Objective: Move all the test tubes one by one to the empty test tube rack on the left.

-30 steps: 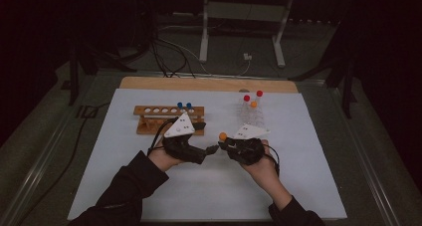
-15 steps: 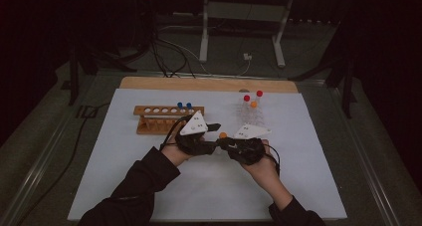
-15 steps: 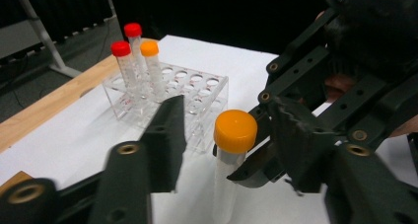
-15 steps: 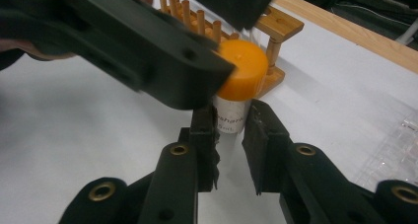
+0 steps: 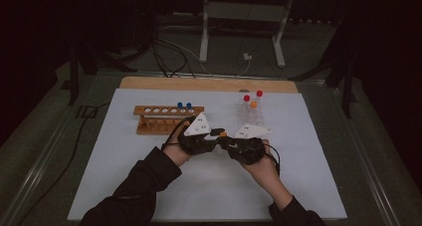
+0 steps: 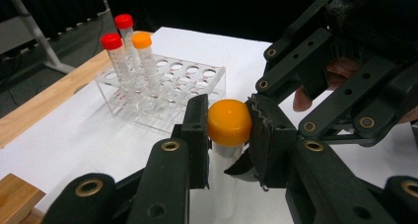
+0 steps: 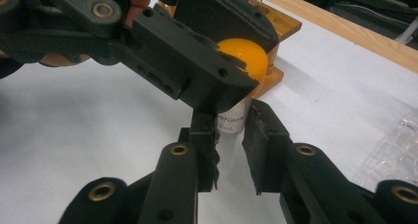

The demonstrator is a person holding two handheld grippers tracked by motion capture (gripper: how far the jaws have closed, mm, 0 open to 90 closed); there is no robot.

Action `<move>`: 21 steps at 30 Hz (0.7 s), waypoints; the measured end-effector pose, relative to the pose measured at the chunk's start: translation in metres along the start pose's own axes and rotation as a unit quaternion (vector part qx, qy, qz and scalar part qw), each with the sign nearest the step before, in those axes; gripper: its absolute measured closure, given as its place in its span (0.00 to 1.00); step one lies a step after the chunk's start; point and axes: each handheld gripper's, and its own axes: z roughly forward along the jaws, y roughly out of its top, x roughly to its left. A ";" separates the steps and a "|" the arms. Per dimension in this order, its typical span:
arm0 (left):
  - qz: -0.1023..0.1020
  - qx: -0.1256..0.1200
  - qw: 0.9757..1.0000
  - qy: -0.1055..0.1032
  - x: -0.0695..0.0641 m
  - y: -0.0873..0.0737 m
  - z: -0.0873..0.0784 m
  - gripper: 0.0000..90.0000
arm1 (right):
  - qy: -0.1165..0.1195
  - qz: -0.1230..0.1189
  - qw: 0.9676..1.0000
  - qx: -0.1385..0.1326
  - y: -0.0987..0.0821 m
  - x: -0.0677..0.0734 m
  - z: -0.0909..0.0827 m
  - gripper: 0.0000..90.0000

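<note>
Tube [image 7: 235, 123]: clear plastic, printed label, held upright over the white counter [image 5: 149, 186] between the two grippers. Cap [image 6: 229, 122]: orange, on the tube's top end, sitting squarely between the jaws of the left gripper [image 6: 227, 135], whose pads press on it from both sides; those jaws have just been closing onto it. Right gripper [image 7: 230, 150]: jaws drawn in on the tube's body just below the cap, one pad on each side; in the left gripper view it comes in from the right, beyond the cap, with a fingertip [image 6: 304, 96] of the holding hand showing behind it. In the high view the left gripper [image 5: 211, 139] and right gripper [image 5: 230, 142] meet tip to tip at mid-counter, the cap [image 5: 223, 134] at their junction. Clear rack [image 6: 162, 93]: beyond the left jaws, carrying two red-capped tubes [image 6: 112, 56] and one orange-capped tube [image 6: 144, 54]. Wooden rack [image 5: 166, 119]: beyond the right jaws, with two blue-capped tubes [image 5: 185, 106].
</note>
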 end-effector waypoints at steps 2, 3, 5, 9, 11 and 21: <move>0.000 0.000 1.000 0.003 0.001 0.002 -0.002 0.80 | 0.004 0.002 1.000 -0.007 0.000 -0.001 -0.001 0.79; -0.002 -0.001 1.000 0.004 0.001 0.002 -0.004 0.80 | 0.002 0.006 1.000 -0.010 0.001 -0.002 -0.001 0.75; -0.002 0.000 1.000 0.013 0.003 0.002 -0.007 0.80 | 0.003 0.011 1.000 -0.018 0.001 -0.003 -0.003 0.67; -0.007 -0.002 1.000 0.023 0.008 0.001 -0.016 0.80 | 0.001 0.011 1.000 -0.020 0.002 -0.002 -0.005 0.51; -0.009 -0.002 0.999 0.035 0.011 0.000 -0.022 0.80 | 0.000 0.010 1.000 -0.022 0.003 -0.002 -0.005 0.44; -0.024 -0.004 0.996 0.083 0.031 -0.005 -0.058 0.80 | -0.008 0.039 0.998 -0.041 0.006 -0.004 -0.009 0.14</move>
